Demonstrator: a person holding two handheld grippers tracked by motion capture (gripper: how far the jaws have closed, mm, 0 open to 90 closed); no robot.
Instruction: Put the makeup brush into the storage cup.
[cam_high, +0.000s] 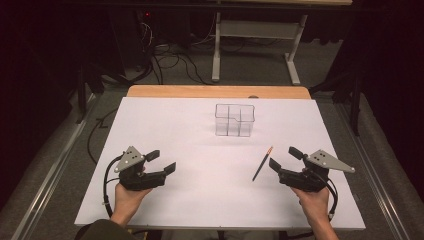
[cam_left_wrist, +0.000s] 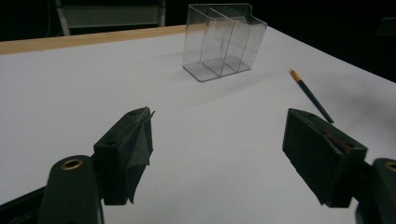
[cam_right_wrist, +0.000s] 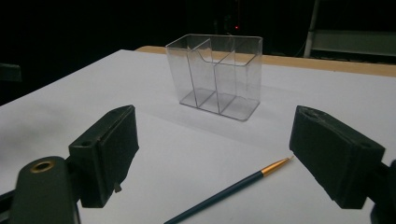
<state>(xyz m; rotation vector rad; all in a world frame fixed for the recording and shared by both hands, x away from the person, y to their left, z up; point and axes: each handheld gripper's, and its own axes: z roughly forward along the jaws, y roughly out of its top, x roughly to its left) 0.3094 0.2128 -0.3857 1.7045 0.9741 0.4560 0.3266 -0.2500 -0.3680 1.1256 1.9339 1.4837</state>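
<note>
Two grippers are seen in the high view: the left gripper and the right gripper, both spread wide with nothing held. A thin dark-blue pencil-like stick with a gold band lies flat on the white table sheet, just beside the right gripper's jaws; a clear plastic three-compartment organizer stands upright further back, well apart from both.

Left gripper view: jaws are set wide apart, empty. The stick is off to the right, outside the jaw line; the organizer is ahead. Reaching across from here would likely risk knocking the light box.

Right gripper view: jaws are fully open, empty, with the stick lying between them on the sheet, gold end toward the organizer. Likely risks: the stick is thin and round, so a pinch slightly high could roll or flick it away; pads scraping the sheet could drag it. If gripped off-centre, tilt is expected, and insertion could tip the organizer.
</note>
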